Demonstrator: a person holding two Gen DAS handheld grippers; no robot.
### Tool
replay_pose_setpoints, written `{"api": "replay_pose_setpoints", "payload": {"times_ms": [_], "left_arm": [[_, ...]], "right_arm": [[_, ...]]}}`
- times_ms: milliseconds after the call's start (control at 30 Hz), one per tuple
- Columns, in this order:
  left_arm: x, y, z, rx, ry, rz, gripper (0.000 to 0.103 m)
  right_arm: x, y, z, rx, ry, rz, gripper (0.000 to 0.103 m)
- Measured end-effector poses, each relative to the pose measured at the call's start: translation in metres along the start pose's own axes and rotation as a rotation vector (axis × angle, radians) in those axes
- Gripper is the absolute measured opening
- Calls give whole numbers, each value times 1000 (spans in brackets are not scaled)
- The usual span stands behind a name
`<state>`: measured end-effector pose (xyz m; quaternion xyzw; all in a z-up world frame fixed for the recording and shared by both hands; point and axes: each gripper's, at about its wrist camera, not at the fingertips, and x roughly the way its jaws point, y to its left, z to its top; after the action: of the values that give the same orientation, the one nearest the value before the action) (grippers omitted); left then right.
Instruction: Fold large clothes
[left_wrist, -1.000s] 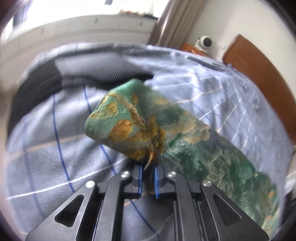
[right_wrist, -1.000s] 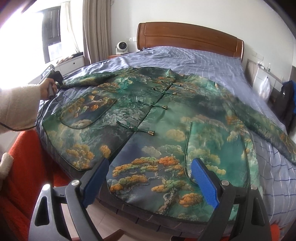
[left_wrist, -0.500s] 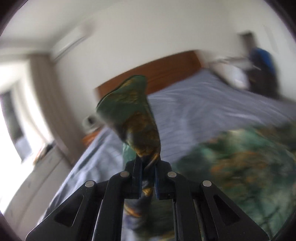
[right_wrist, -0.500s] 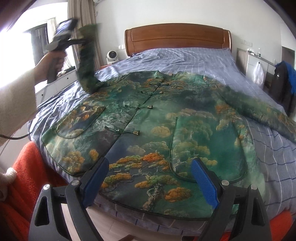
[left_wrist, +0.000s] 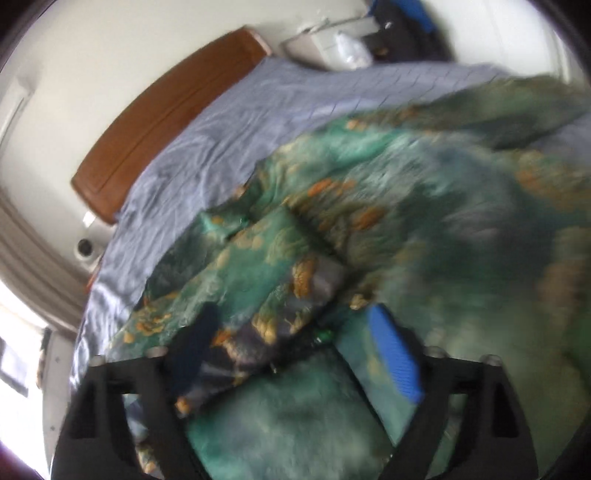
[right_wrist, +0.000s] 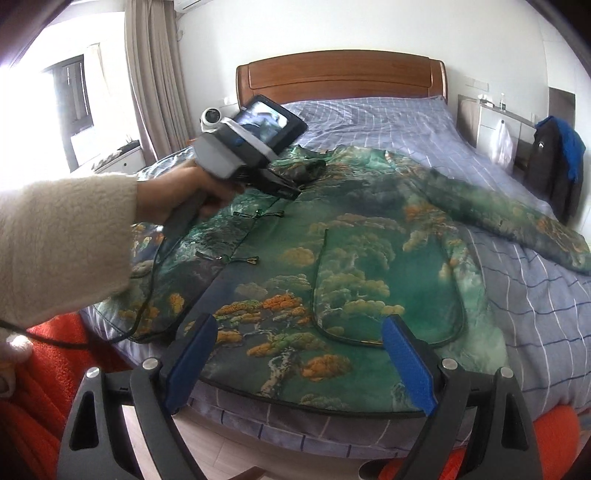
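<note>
The left gripper (left_wrist: 295, 354) has its blue-padded jaws spread apart, and the cuff end of the left sleeve (left_wrist: 258, 295) lies loosely between them, draped over the chest of the jacket rather than pinched; the view is blurred, so whether any cloth touches a pad is hard to say. Seen from the right wrist camera, the same left gripper (right_wrist: 291, 190) hovers low over the upper front of the garment, near the collar, held in the person's left hand (right_wrist: 181, 195) with a cream fleece cuff at the wrist and a cable trailing down. The right gripper (right_wrist: 299, 365) is also wide open and holds nothing, hanging just off the foot edge of the bed, above the hem. The garment is a green brocade jacket (right_wrist: 332, 258) with orange tree motifs and knotted frog buttons (right_wrist: 251, 260) down the front, spread face up on a blue checked duvet (right_wrist: 535, 314). Its right sleeve (right_wrist: 517, 218) lies stretched out flat toward the far side, well apart from either tool. Behind stand the wooden headboard (right_wrist: 340, 74) and curtains (right_wrist: 155, 74). The step in hand looks like the first sleeve fold, with the left sleeve laid across the chest. Next, I judge, the right gripper has to reach for the outstretched right sleeve near its cuff, close on it, and carry it inward across the front to match.
</note>
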<state>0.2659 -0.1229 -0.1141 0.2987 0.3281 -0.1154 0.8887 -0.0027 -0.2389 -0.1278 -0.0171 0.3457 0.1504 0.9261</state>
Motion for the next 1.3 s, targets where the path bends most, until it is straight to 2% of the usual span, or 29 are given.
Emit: {"api": "replay_pose_setpoints", "payload": {"times_ms": [133, 167, 233, 267, 367, 533, 667, 767, 900, 1067, 1300], "left_arm": [[-27, 46, 5, -144, 0, -96, 96], [-31, 63, 3, -214, 6, -105, 97], [-30, 81, -1, -300, 21, -89, 98], [-22, 92, -5, -347, 34, -58, 98], [10, 104, -17, -416, 79, -9, 98], [73, 80, -27, -361, 265, 4, 98], [77, 71, -29, -364, 272, 24, 98], [61, 76, -28, -386, 258, 3, 98], [17, 85, -30, -398, 195, -5, 98], [-48, 96, -48, -442, 126, -59, 98], [-125, 88, -80, -510, 92, -144, 99]], "right_arm": [[3, -2, 3, 23, -10, 13, 90], [4, -2, 3, 22, -9, 16, 90], [7, 2, 2, 13, -2, 26, 90], [8, 3, 1, 8, 2, 30, 90], [8, 9, 0, -9, 6, 39, 90], [5, 11, -3, -21, 4, 39, 90], [1, 4, -5, 0, 1, 42, 90], [-4, -1, -4, 7, -22, 32, 90], [-3, -6, -4, 35, -25, 41, 90], [-4, -3, -4, 24, -41, 49, 90], [-2, -2, -5, 20, -36, 57, 90]]}}
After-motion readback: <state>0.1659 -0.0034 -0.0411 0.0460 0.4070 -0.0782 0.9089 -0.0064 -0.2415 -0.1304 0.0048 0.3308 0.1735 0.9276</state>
